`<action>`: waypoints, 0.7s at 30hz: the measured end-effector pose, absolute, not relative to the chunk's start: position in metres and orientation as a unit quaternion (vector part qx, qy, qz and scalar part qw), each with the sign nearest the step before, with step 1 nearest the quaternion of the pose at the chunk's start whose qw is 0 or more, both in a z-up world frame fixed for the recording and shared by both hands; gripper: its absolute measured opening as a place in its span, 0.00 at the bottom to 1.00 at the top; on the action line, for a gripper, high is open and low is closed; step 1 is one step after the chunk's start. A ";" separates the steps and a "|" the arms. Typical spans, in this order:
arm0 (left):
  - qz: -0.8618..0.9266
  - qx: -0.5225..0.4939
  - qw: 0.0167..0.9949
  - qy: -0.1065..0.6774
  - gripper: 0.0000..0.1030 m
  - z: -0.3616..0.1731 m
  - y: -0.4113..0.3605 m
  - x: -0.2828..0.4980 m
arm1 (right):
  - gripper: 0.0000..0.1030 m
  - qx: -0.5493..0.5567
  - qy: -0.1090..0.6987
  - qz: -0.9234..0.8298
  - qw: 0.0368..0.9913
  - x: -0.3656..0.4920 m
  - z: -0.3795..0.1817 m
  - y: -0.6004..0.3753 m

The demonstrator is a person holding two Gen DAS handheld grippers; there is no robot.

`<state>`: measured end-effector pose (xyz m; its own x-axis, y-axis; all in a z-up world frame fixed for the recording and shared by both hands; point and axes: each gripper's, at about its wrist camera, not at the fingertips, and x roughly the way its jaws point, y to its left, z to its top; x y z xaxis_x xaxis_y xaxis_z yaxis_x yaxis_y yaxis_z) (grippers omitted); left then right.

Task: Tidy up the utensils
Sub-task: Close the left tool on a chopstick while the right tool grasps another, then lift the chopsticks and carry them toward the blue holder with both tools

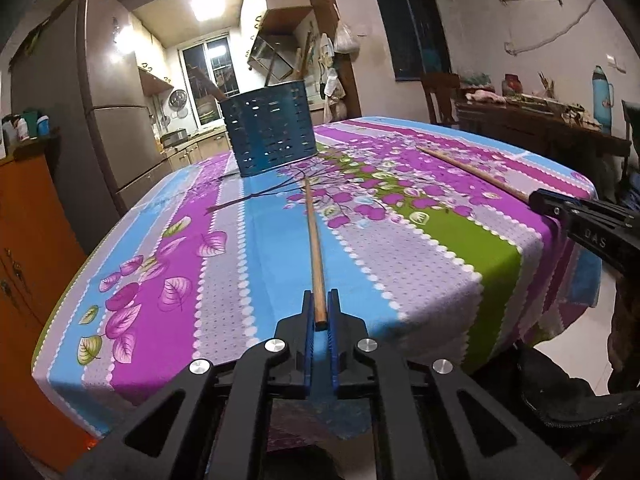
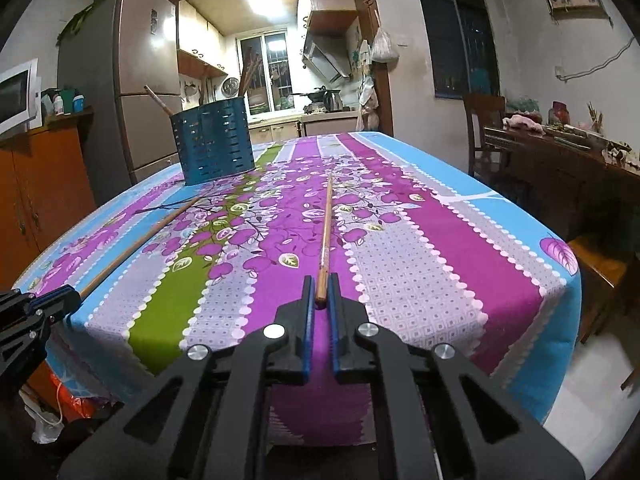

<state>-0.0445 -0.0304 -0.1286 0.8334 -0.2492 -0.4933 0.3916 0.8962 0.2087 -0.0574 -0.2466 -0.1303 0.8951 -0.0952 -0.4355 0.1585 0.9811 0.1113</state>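
Note:
Two wooden chopsticks lie on the flowered tablecloth. In the left wrist view my left gripper (image 1: 320, 304) is closed around the near end of one chopstick (image 1: 312, 240), which points toward the blue perforated utensil holder (image 1: 272, 128). In the right wrist view my right gripper (image 2: 321, 288) has its fingers around the near end of the other chopstick (image 2: 326, 228), with a small gap showing on each side. The holder (image 2: 214, 144) stands at the far left with several chopsticks in it. Each view shows the other gripper at its edge, the right one (image 1: 560, 204) and the left one (image 2: 52, 300).
The table (image 2: 440, 240) has its front edge just under both grippers. An orange cabinet (image 1: 24, 260) stands left, a fridge (image 2: 136, 80) behind it. A wooden chair (image 2: 484, 132) and a cluttered side table (image 2: 560, 152) stand on the right.

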 end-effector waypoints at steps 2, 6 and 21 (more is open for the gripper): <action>-0.169 0.156 0.948 0.222 0.07 -0.126 -0.030 -0.047 | 0.05 0.069 0.215 -0.068 0.972 -0.059 -0.126 -0.245; -0.160 0.151 0.953 0.207 0.07 -0.120 -0.024 -0.044 | 0.05 0.035 0.194 -0.075 0.978 -0.064 -0.111 -0.238; -0.158 0.138 0.970 0.121 0.07 -0.061 -0.005 -0.029 | 0.04 -0.136 0.077 -0.079 0.985 -0.059 -0.054 -0.202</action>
<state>-0.0292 -0.0050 -0.0610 0.9211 -0.2729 -0.2778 0.3395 0.9122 0.2295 -0.0589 -0.2020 -0.0541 0.9756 -0.1768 -0.1301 0.1348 0.9504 -0.2802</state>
